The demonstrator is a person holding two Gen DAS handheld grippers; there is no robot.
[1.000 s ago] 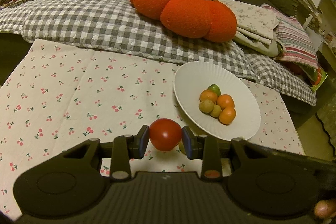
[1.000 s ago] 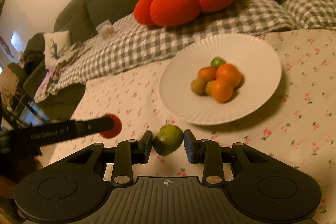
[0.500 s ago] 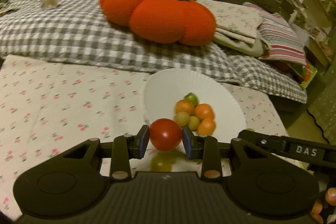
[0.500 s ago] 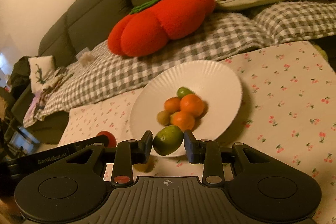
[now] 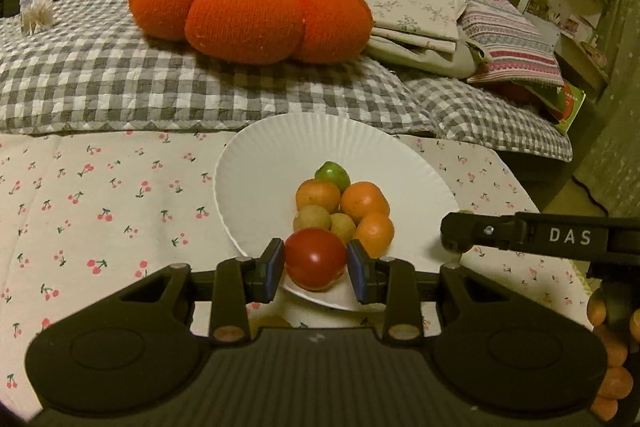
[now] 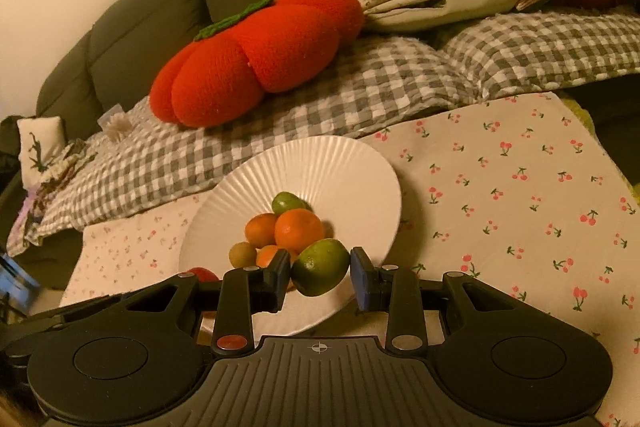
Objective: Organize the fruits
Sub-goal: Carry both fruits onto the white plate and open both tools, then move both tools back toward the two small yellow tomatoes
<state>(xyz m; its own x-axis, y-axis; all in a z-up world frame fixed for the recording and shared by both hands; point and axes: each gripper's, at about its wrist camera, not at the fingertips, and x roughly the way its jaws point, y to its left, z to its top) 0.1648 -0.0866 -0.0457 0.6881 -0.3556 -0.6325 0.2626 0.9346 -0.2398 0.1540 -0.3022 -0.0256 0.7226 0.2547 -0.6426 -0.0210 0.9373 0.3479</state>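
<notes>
My left gripper is shut on a red tomato and holds it over the near rim of the white ribbed plate. My right gripper is shut on a green lime and holds it over the plate's near right rim. The plate holds a pile of oranges, small brownish fruits and a green fruit. The right gripper's finger shows at the right of the left wrist view. The tomato peeks out at the left of the right wrist view.
The plate sits on a cherry-print cloth over a low table. Behind it lies a checked blanket with a big orange pumpkin cushion and folded textiles on a dark sofa. A yellowish fruit lies under the left gripper.
Both grippers have moved forward toward the plate with their fruits. The tomato and the lime now hang over the plate's near rim instead of over the cloth.
</notes>
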